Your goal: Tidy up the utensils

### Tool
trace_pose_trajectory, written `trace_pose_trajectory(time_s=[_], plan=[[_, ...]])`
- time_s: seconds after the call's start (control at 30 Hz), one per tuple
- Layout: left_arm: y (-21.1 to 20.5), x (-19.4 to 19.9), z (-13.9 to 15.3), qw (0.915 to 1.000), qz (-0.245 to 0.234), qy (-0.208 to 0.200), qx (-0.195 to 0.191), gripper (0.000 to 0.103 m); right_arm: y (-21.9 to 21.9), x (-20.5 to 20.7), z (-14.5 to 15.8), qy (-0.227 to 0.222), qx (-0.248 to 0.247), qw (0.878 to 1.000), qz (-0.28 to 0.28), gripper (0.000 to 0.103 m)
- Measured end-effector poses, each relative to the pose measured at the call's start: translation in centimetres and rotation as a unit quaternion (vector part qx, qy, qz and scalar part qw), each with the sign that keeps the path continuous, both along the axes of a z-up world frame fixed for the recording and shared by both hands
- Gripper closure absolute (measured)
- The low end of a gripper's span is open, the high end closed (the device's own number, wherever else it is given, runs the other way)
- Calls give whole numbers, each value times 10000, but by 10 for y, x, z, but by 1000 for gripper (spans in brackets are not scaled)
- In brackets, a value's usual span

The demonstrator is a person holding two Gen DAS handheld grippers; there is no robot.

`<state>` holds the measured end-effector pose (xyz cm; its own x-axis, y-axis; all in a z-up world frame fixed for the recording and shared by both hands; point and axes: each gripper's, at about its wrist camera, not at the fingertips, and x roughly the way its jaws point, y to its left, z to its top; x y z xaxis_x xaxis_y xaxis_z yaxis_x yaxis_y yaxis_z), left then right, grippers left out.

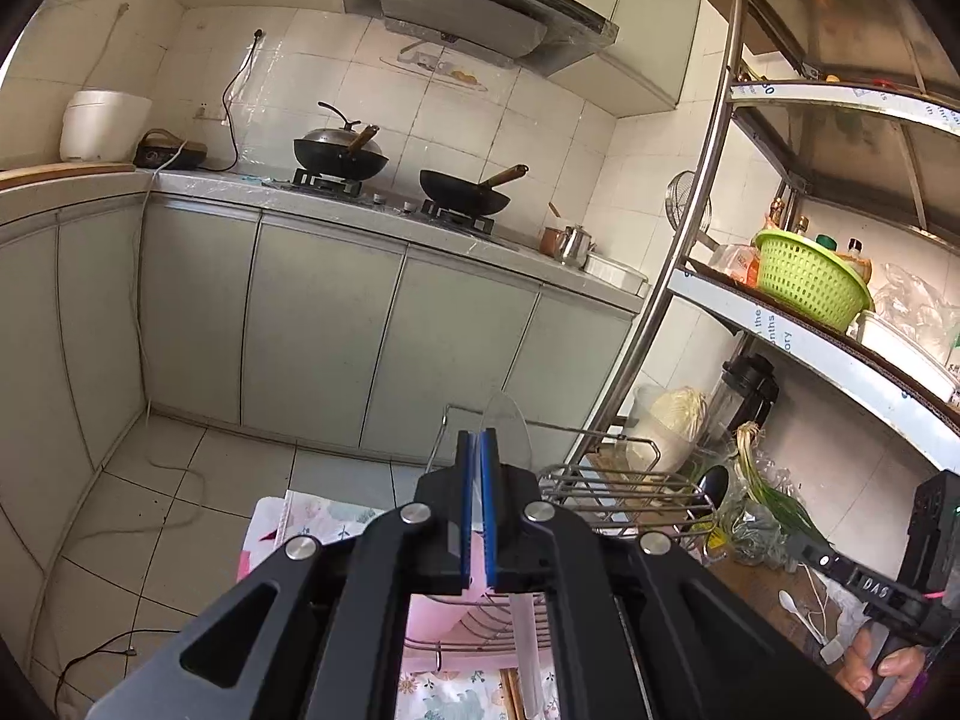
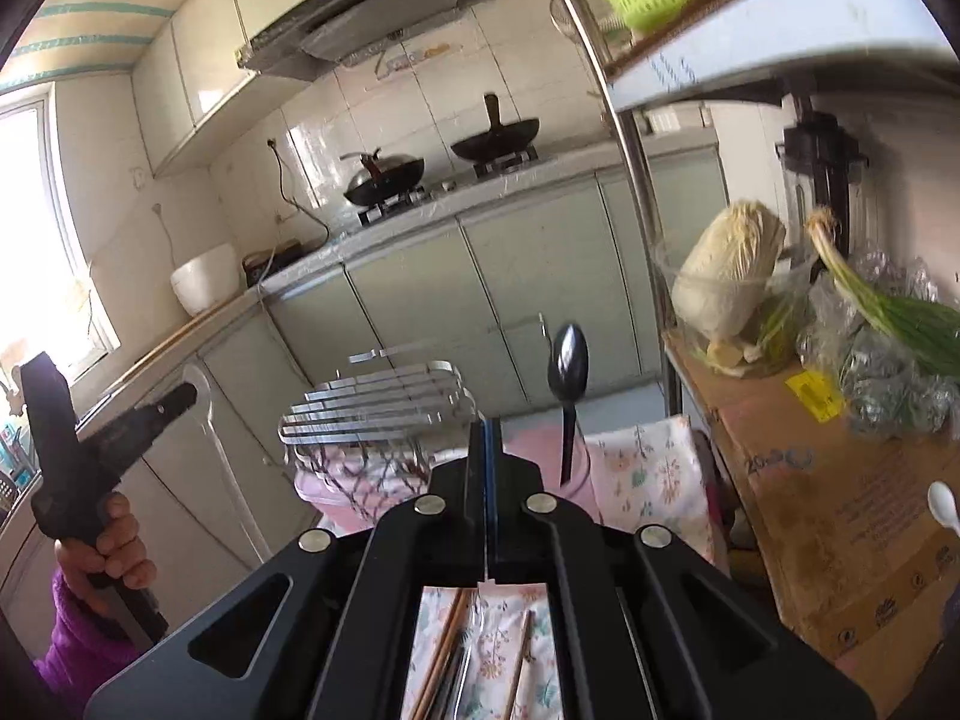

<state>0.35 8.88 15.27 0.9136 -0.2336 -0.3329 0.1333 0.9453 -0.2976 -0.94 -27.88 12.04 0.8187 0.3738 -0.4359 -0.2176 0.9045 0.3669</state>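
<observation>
My left gripper point(image 1: 479, 441) is shut on a clear plastic utensil point(image 1: 507, 426), its rounded end sticking up past the blue pads. It hangs above a wire dish rack point(image 1: 624, 486). In the right wrist view the left gripper point(image 2: 180, 399) shows at the left, held up with the clear utensil point(image 2: 207, 420). My right gripper point(image 2: 489, 432) is shut, with something thin between the pads that I cannot identify. A black spoon point(image 2: 569, 372) stands upright in the rack's holder just past it. Wooden chopsticks point(image 2: 447, 642) and metal utensils lie on the floral cloth point(image 2: 648, 468) below.
A white spoon point(image 1: 795, 612) lies on the cardboard shelf surface point(image 2: 840, 516) beside cabbage point(image 2: 732, 264) and green onions. A metal shelving unit point(image 1: 696, 228) with a green basket point(image 1: 810, 279) stands at the right. Kitchen counter with two woks point(image 1: 465, 189) is across the room.
</observation>
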Motion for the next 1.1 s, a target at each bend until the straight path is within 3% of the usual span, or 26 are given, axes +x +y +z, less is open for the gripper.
trace_pose_trajectory(time_s=[0.07,0.17,0.23,0.27,0.3,0.33,0.43,0.67,0.77,1.1], plan=[[-1,3,-8,10000,-13,97,14,101,7,2,-20,279,-66,9995,125,103],[-1,6,-15,9998,-37,196,-87,101,22,-3,-31,229,-394,9988,200,100],[0,8,-18,9996,-64,238,-129,101,38,-7,-32,54,-718,9967,366,86],[0,8,-19,9996,-59,248,-120,101,46,-8,-32,-38,-867,9952,443,72],[0,8,-20,9996,-57,253,-109,101,54,-9,-32,-134,-1040,9934,461,65],[1,8,-21,9996,-59,255,-111,101,59,-8,-31,-212,-1184,9917,447,65],[2,6,-23,9996,-62,259,-121,101,71,-3,-30,-345,-1486,9878,310,65],[5,5,-25,9995,-53,270,-124,101,78,25,-37,-240,-1620,9863,205,66],[8,4,-25,9996,-32,268,-118,101,74,33,-40,-144,-1534,9879,158,94],[6,-5,-13,10000,68,29,-17,101,47,9,-16,-260,-961,9950,103,98]])
